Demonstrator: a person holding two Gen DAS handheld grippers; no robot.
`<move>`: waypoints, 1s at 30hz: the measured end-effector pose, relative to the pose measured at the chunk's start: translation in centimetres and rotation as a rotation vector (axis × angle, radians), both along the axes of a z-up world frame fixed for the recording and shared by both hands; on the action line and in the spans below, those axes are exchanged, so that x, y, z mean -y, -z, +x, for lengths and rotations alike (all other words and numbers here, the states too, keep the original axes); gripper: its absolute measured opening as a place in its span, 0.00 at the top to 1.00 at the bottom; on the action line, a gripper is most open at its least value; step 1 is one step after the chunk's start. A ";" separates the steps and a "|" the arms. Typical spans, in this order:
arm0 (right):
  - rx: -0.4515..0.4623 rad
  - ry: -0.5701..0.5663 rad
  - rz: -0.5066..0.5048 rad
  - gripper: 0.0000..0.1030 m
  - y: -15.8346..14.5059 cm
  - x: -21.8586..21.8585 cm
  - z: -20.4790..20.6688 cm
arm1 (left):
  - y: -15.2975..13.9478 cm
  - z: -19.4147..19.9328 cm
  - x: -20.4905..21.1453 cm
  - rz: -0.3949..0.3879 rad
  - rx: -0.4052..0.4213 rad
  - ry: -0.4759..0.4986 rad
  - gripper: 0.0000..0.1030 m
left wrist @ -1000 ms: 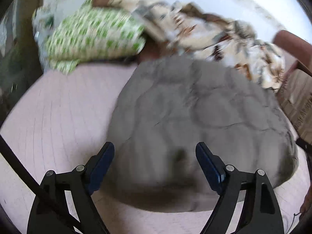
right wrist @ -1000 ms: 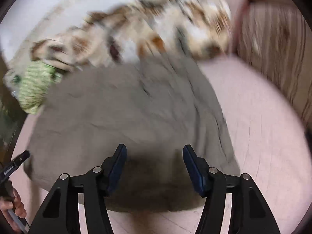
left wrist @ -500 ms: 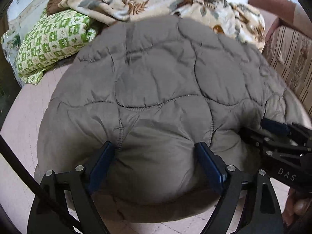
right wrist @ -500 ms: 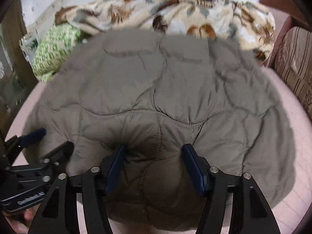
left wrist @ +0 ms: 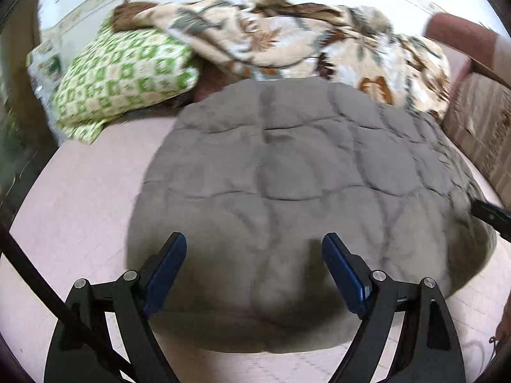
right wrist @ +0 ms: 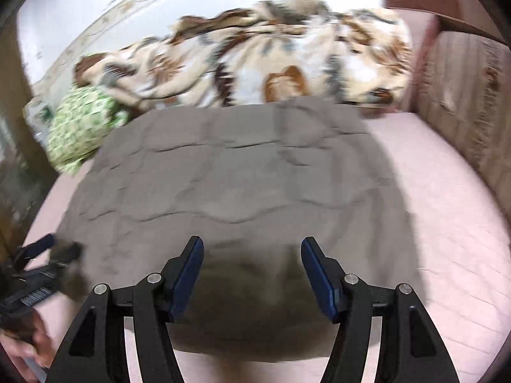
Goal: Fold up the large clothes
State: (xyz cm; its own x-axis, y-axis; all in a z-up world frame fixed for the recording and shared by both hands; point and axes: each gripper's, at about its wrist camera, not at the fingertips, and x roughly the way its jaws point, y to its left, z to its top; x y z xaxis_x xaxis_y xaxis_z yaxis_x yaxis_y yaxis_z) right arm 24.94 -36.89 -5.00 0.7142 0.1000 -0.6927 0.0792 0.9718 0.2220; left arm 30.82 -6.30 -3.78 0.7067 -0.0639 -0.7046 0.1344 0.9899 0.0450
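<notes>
Both tools, left (left wrist: 254, 257) and right (right wrist: 252, 260), released, hovering over near edge of grey quilted garment (left wrist: 303, 191) spread ahead on bed (left wrist: 80, 207).

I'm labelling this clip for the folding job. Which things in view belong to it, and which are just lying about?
Belongs to the job:
- grey quilted garment
- left gripper
- right gripper

Just lying about:
- floral blanket
- green checked pillow
- striped sofa arm

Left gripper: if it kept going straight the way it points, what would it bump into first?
Most likely the grey quilted jacket, which fills the view ahead of the open left gripper; blur hides the gap.
</notes>
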 end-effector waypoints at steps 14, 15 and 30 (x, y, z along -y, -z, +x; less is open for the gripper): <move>-0.179 0.084 0.149 0.33 5.2 4.0 1.9 | 2.9 2.4 -1.3 -0.031 -0.133 -0.062 0.14; -0.178 0.083 0.146 0.32 5.1 3.9 1.8 | 2.5 2.3 -1.5 -0.035 -0.126 -0.062 0.14; -0.186 0.109 0.104 0.31 4.7 4.8 -0.1 | 3.0 2.6 -6.7 -0.085 -0.220 -0.156 0.14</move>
